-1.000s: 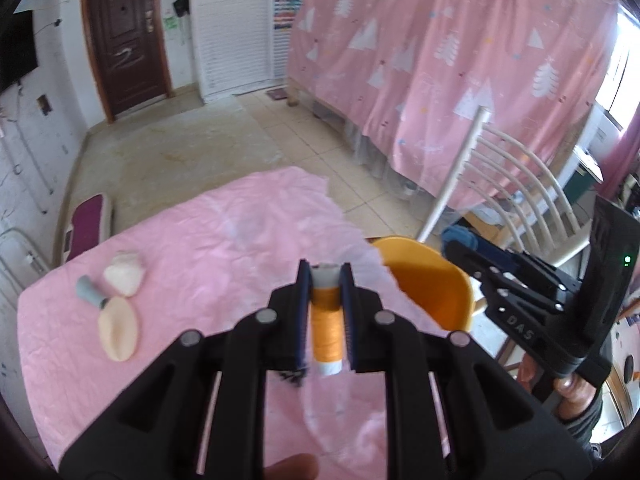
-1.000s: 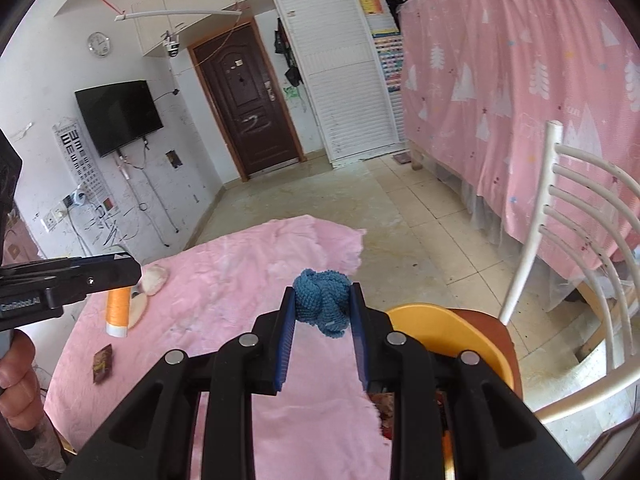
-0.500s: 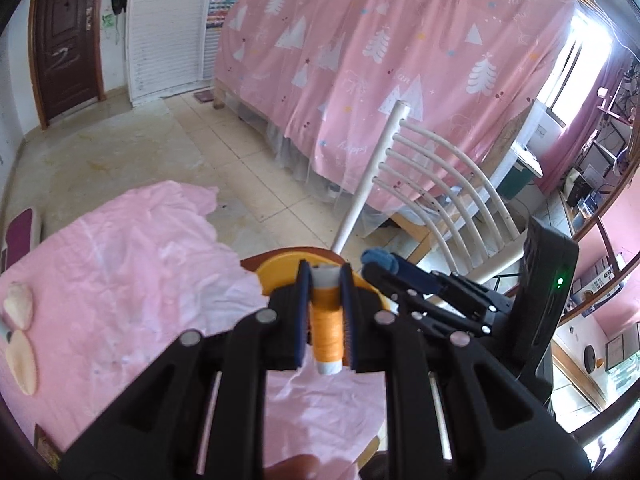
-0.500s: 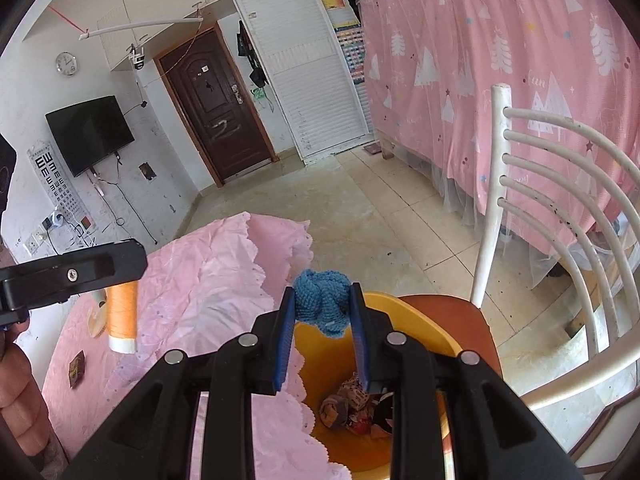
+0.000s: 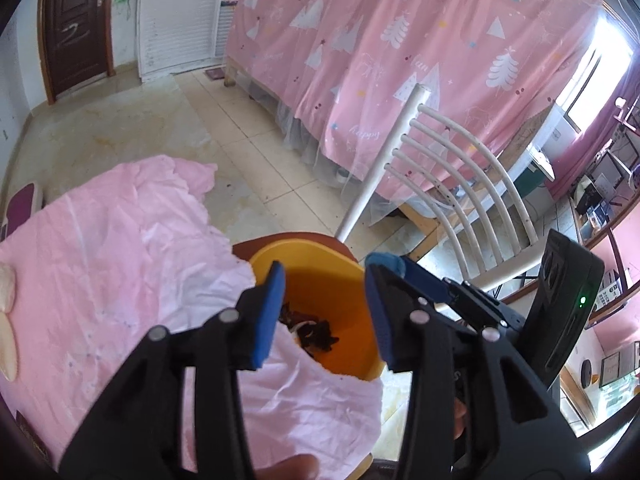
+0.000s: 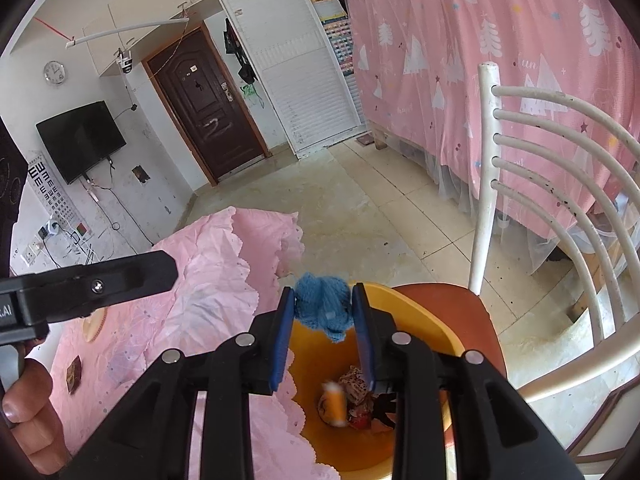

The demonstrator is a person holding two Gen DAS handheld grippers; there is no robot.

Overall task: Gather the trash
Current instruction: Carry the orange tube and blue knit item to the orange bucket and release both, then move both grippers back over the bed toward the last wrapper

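Orange spool (image 6: 334,402) already in yellow bin (image 6: 416,312) beneath spread, empty left gripper (image 5: 324,312); blue knit wad (image 6: 322,308) pinched in right gripper (image 6: 323,320), scraps left on pink tablecloth (image 5: 100,260)

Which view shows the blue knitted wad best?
Right wrist: the blue knitted wad sits centered in the right claw, above the yellow bin. Left wrist shows only a blue sliver at that claw's tip.

Pink tablecloth (image 5: 120,264) on table — shells (image 5: 7,320), wrapper (image 6: 74,374).
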